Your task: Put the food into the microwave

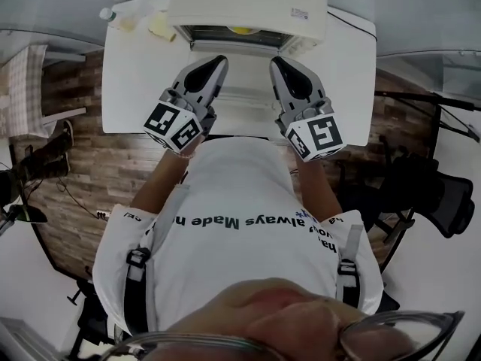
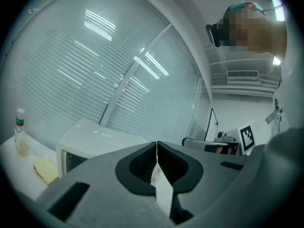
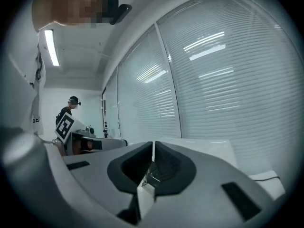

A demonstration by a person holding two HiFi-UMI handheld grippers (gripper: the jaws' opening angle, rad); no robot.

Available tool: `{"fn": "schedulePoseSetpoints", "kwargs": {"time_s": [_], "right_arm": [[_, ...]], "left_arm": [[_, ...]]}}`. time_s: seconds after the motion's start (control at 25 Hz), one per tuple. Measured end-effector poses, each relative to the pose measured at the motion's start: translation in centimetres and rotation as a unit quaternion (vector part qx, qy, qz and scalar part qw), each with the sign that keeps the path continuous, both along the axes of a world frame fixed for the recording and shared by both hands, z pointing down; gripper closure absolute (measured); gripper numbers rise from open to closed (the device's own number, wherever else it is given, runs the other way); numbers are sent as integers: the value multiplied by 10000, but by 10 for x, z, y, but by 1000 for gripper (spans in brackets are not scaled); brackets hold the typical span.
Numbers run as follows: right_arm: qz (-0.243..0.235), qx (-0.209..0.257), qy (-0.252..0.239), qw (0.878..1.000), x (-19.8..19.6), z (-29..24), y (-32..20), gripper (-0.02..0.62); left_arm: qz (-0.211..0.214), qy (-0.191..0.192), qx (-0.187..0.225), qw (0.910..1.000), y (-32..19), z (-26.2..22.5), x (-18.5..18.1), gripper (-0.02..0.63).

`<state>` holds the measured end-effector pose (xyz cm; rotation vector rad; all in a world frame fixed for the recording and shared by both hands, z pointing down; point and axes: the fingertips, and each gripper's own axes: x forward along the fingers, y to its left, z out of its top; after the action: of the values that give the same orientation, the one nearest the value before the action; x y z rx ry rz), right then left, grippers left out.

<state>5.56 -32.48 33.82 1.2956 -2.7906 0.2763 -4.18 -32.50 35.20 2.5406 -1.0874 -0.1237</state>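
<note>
Now the left gripper (image 1: 216, 62) and the right gripper (image 1: 278, 63) hover before the microwave (image 1: 248, 2), jaws pressed together on nothing. The food (image 1: 160, 27), a pale yellow piece left of the microwave, seems soft and light, so it is best pinched gently by its edge

An office, shown by slatted blinds (image 3: 223, 75) and swivel chair (image 1: 438, 192).

The desk (image 1: 131, 81) is smooth, matt white, and the microwave (image 1: 248, 2) has a white, faintly glossy casing. The floor (image 1: 90, 164) shows grained wood planks. The left gripper (image 1: 219, 60) and right gripper (image 1: 276, 61) are matt grey plastic, their jaws lined in black. The bottle (image 2: 19, 137) looks like clear plastic.
</note>
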Motion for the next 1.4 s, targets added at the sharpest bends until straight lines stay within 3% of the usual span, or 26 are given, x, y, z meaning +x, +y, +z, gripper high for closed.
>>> {"fn": "schedulePoseSetpoints", "kwargs": {"time_s": [0.76,1.4], "right_arm": [[-412,371,140,9984,-15,-77,48,575],[-290,417,163,9986,-12,-81,48,575]], "left_arm": [[111,-97,674,9976,37,-78,5,594],[-1,-56,743,9972,35,-84,2,594]]}}
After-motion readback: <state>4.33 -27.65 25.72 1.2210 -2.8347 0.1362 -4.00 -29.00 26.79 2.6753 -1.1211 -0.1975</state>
